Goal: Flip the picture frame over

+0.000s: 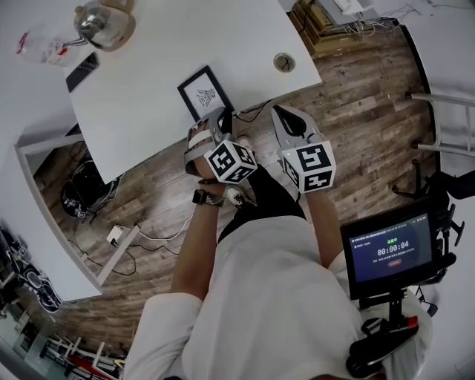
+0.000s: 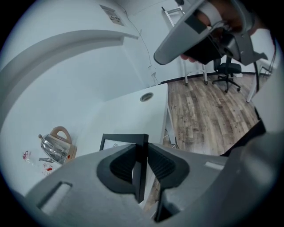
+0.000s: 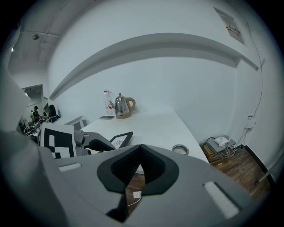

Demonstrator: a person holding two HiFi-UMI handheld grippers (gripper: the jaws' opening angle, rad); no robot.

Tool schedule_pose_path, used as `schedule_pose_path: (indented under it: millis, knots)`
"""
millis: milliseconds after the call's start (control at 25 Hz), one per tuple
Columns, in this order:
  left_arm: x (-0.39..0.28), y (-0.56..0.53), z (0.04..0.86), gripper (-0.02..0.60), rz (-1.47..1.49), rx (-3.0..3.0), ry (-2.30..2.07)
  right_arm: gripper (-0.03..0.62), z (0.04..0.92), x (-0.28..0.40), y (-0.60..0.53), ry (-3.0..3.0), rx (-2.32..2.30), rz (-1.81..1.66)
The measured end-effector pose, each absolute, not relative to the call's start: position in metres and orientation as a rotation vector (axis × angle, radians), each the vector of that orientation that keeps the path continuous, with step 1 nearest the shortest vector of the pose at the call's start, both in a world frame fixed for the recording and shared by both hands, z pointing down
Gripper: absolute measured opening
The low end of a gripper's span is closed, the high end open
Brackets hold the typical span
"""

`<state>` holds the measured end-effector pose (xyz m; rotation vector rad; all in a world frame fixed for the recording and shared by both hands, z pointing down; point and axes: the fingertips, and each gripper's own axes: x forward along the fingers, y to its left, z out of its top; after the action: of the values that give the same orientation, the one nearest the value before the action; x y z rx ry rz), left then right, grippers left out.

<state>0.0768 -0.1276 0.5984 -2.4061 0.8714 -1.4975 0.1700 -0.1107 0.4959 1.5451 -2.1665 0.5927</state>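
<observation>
A black picture frame (image 1: 204,93) with a white print facing up lies near the front edge of the white table (image 1: 148,111). My left gripper (image 1: 221,117) holds its near side. In the left gripper view the frame's black edge (image 2: 141,177) stands between the two pads, and the left gripper (image 2: 141,153) is shut on it. My right gripper (image 1: 280,111) hovers to the right of the frame, off the table's edge, shut with nothing in it. In the right gripper view the right gripper (image 3: 140,150) shows its tips meeting, and the frame (image 3: 120,139) lies to the left.
A metal kettle (image 1: 104,22), a dark phone (image 1: 82,70) and a plastic bag (image 1: 41,46) sit at the table's far left. A round cable port (image 1: 284,62) is at the right. A screen on a stand (image 1: 390,249) and cables stand over the wood floor (image 1: 356,96).
</observation>
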Motion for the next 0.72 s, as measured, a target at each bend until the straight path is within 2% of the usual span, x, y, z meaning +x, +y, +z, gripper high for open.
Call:
schedule_pose_path:
  millis: [280,520,720]
  knots:
    - [0.074,-0.139,0.583,0.086,-1.338,-2.607,1.034,0.003,0.492,0.166,-0.115,-2.172,1.538,0.584]
    - [0.043,-0.13,0.558,0.084,-1.205,-2.696,1.173,0.003,0.475,0.138,-0.1,-2.19,1.531,0.545]
    - [0.033,-0.138,0.545,0.084,-0.997,-2.853,1.339,0.003,0.474,0.132,-0.102,-2.202,1.513,0.536]
